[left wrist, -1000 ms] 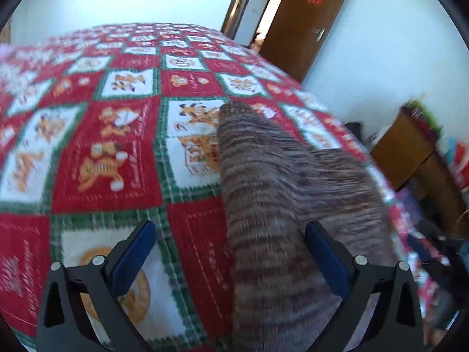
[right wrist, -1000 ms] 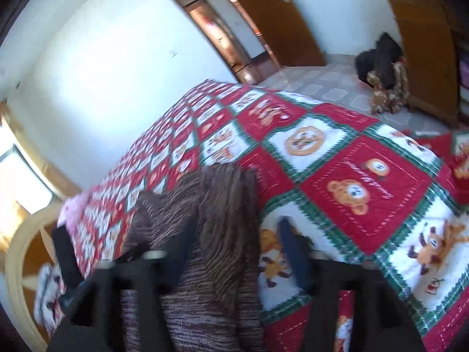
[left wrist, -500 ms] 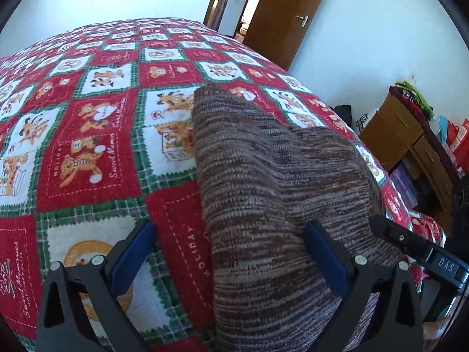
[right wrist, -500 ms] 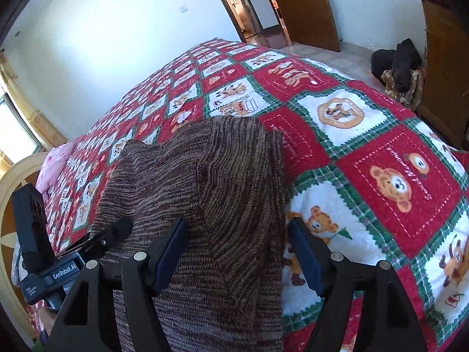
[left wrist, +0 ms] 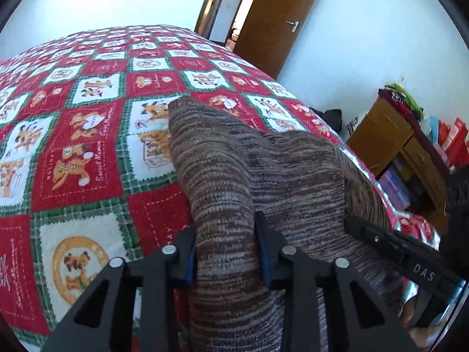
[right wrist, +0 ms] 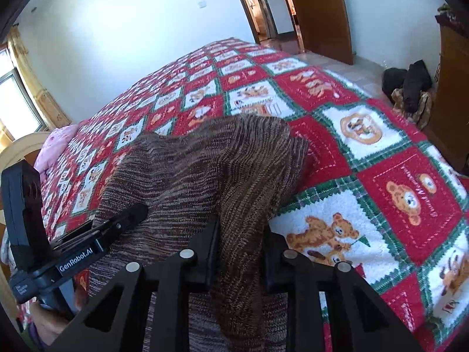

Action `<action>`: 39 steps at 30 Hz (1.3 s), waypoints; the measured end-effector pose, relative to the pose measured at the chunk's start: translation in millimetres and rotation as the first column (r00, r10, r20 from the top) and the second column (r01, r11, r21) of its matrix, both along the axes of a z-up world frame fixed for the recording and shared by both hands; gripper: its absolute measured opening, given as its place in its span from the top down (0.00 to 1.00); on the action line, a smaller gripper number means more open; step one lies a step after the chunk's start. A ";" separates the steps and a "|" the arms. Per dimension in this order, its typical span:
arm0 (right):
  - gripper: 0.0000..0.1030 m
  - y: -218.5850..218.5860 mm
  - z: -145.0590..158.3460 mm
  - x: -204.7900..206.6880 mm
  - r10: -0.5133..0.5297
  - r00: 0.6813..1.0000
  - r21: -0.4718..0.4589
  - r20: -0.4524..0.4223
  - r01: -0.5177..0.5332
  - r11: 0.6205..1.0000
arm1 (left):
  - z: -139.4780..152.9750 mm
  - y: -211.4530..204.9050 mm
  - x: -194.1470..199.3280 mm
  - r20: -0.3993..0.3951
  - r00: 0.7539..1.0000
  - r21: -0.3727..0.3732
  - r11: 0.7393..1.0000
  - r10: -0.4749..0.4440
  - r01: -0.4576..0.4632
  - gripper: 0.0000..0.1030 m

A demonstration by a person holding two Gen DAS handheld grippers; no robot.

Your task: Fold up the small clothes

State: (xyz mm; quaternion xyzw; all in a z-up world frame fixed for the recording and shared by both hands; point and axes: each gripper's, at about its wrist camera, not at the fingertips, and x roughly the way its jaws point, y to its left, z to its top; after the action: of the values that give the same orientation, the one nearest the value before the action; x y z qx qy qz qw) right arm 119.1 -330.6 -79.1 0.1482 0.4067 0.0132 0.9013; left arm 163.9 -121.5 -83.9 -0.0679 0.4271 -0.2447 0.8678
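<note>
On the quilted bed (left wrist: pixel 88 152), left gripper (left wrist: pixel 225 252) and right gripper (right wrist: pixel 239 252) each clamped on brown knit garment (left wrist: pixel 263 170)

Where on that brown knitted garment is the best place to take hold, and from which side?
At the near edge, one corner per gripper, coming in from the bedside. The brown knitted garment lies flat on the quilt with that edge nearest. The left gripper and right gripper have just closed, each pinching a bunched ridge of knit there. This should let the far part follow evenly.
</note>
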 end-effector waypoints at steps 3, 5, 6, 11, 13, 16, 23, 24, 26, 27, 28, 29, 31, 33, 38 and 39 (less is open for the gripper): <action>0.79 6.0 17.2 -12.8 -0.008 0.999 0.009 0.039 0.008 1.000 | 12.9 0.3 -9.2 0.028 1.000 0.009 1.000 -0.003 0.002 0.72; 0.79 14.2 32.7 -22.3 -0.001 0.998 -0.009 0.070 0.002 1.000 | 22.3 0.6 -15.8 0.050 0.999 0.015 1.000 -0.012 0.011 0.72; 0.80 18.3 37.9 -26.5 0.002 0.997 -0.022 0.082 0.000 1.000 | 26.9 1.0 -19.2 0.060 0.998 0.018 1.000 -0.015 0.014 0.72; 0.80 36.3 66.5 -54.0 -0.001 0.990 -0.054 0.140 0.008 0.999 | 51.6 7.9 -43.2 0.121 0.992 0.020 1.000 -0.021 0.018 0.72; 0.80 40.2 74.9 -64.3 -0.006 0.987 -0.063 0.162 0.016 0.998 | 58.9 10.9 -49.9 0.139 0.990 0.014 1.000 -0.022 0.020 0.72; 0.80 45.3 88.1 -80.9 -0.020 0.981 -0.073 0.193 0.035 0.997 | 68.2 16.1 -59.3 0.143 0.990 0.001 1.000 -0.024 0.024 0.72; 0.81 55.5 122.3 -129.0 -0.048 0.963 -0.057 0.264 0.065 0.996 | 91.5 17.3 -87.2 0.186 0.981 0.012 0.998 -0.058 0.057 0.72; 0.81 55.6 126.3 -134.0 -0.051 0.961 -0.054 0.271 0.068 0.996 | 95.4 16.9 -91.7 0.193 0.979 0.014 0.998 -0.066 0.064 0.72; 0.81 57.0 136.8 -148.0 -0.056 0.955 -0.048 0.290 0.073 0.996 | 102.0 16.0 -99.5 0.205 0.975 0.018 0.997 -0.079 0.077 0.72; 0.81 57.5 140.3 -154.5 -0.057 0.953 -0.048 0.297 0.075 0.996 | 105.9 16.2 -104.3 0.209 0.974 0.016 0.996 -0.088 0.087 0.72; 0.81 58.0 143.9 -161.5 -0.060 0.951 -0.048 0.303 0.078 0.996 | 108.3 16.1 -108.0 0.209 0.973 0.012 0.996 -0.094 0.093 0.72; 0.81 57.7 148.1 -171.1 -0.064 0.948 -0.049 0.313 0.084 0.995 | 110.9 15.6 -111.3 0.208 0.973 0.008 0.995 -0.099 0.099 0.72; 0.81 56.3 152.9 -182.9 -0.072 0.943 -0.049 0.325 0.093 0.994 | 115.5 14.4 -119.9 0.211 0.971 0.001 0.993 -0.115 0.118 0.72; 0.81 54.9 157.2 -197.7 -0.081 0.938 -0.053 0.336 0.105 0.993 | 118.8 9.5 -128.6 0.223 0.965 0.006 0.990 -0.136 0.138 0.72; 0.81 41.8 163.8 -229.3 -0.129 0.927 -0.049 0.351 0.156 0.987 | 121.1 -10.9 -148.6 0.229 0.953 0.019 0.980 -0.197 0.198 0.72; 0.81 38.2 164.1 -234.8 -0.139 0.926 -0.049 0.352 0.167 0.985 | 121.2 -15.4 -152.1 0.230 0.951 0.022 0.978 -0.208 0.208 0.72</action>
State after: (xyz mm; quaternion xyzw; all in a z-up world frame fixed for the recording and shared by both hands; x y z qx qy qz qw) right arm -115.7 -292.4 84.9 0.1396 0.2287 -0.0471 0.9623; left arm 11.8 -136.9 37.3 0.0053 0.3277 -0.3416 0.8809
